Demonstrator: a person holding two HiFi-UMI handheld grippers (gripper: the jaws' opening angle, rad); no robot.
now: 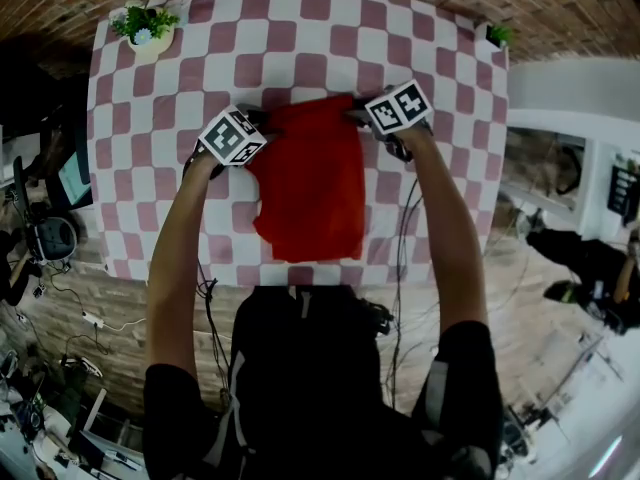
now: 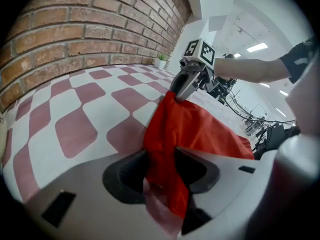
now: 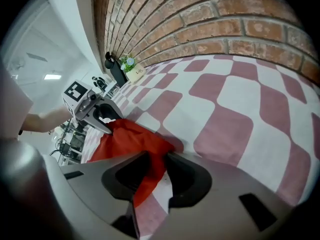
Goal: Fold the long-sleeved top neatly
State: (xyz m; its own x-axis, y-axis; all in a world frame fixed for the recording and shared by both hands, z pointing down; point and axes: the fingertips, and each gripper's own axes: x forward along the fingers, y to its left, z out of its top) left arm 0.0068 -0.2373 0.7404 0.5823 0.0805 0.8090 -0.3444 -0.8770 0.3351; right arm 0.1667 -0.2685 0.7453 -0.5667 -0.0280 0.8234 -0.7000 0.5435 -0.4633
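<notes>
soft, light and limp by the look, likely to sag and crease between two holds; not fragile, perhaps a little slippery. best taken at both corners of one edge, to keep that edge taut while folding. left gripper (image 2: pixel 161 166) clenched on the far left corner of the top (image 1: pixel 310 183), right gripper (image 3: pixel 156 171) clenched on the far right corner. plain red, already doubled into a narrow oblong, near end slightly rumpled. lying in the middle of the pink-and-white checked tablecloth (image 1: pixel 300 28), far edge bunched at the grips.

Angled downward, left gripper (image 2: pixel 160 168) and right gripper (image 3: pixel 156 171) clamp top (image 1: pixel 310 183).
</notes>
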